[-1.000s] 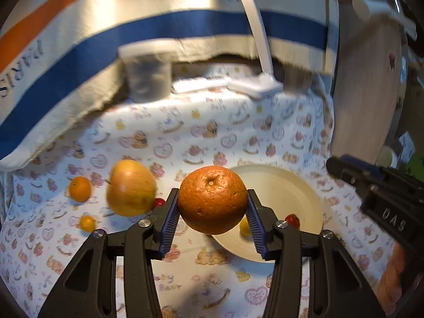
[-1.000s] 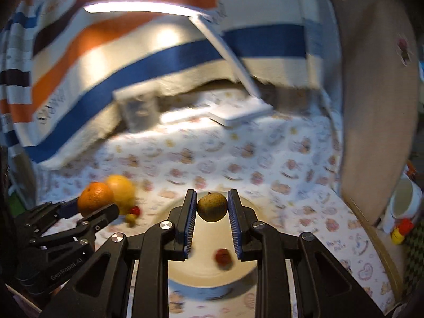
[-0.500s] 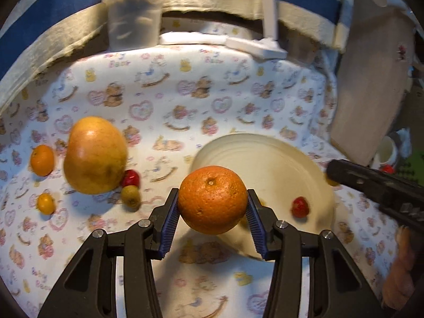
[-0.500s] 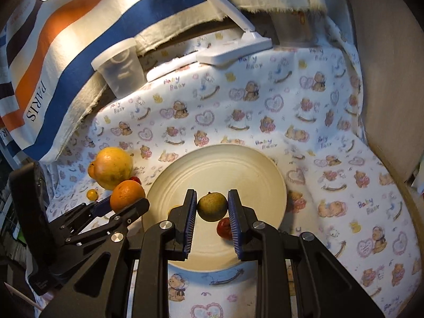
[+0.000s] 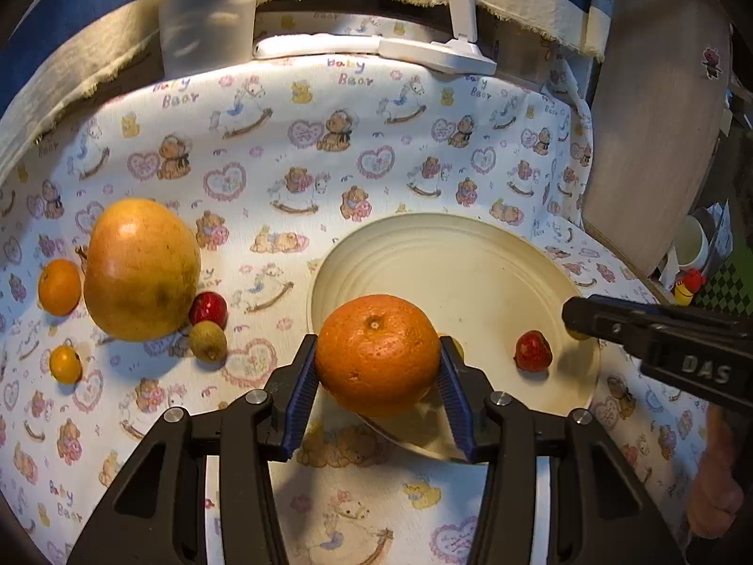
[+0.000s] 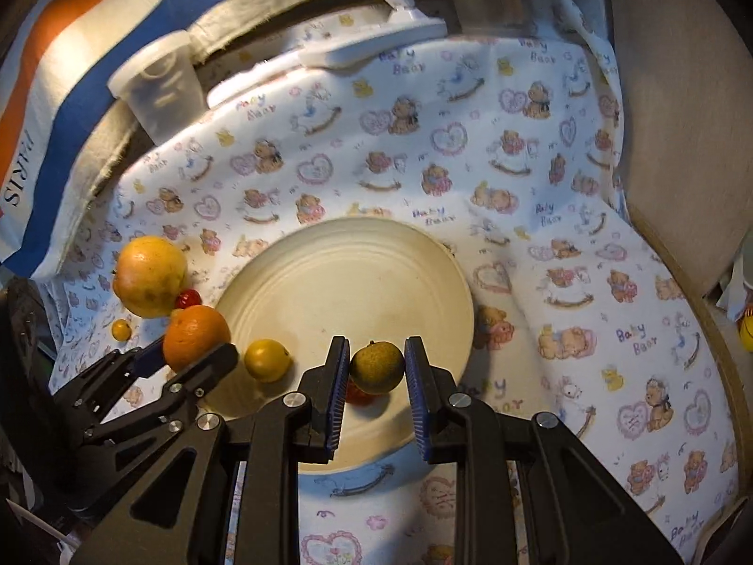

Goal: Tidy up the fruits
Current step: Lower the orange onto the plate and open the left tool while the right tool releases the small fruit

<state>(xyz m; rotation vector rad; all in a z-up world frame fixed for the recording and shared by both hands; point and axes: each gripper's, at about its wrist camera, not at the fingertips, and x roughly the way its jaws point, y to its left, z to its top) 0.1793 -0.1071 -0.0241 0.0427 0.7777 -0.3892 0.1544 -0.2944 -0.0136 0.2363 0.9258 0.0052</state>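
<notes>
My left gripper [image 5: 376, 376] is shut on a large orange [image 5: 376, 353] and holds it over the near left rim of the cream plate [image 5: 470, 263]. My right gripper [image 6: 376, 369] is shut on a small brownish-green fruit [image 6: 378, 367] above the plate's near part [image 6: 348, 273]. A strawberry [image 5: 532, 351] and a small yellow fruit [image 6: 267, 360] lie on the plate. The left gripper with the orange [image 6: 195, 336] shows at the left of the right wrist view.
On the bear-print cloth left of the plate lie a big yellow grapefruit [image 5: 141, 268], a strawberry [image 5: 208, 308], a brownish longan [image 5: 208, 340], a mandarin [image 5: 59, 286] and a small kumquat [image 5: 65, 364]. A plastic cup [image 5: 207, 14] and white lamp base [image 5: 437, 54] stand at the back.
Both grippers have come down lower and closer to the plate, each still holding its fruit. The right gripper's jaws look slightly wider around the small fruit.
</notes>
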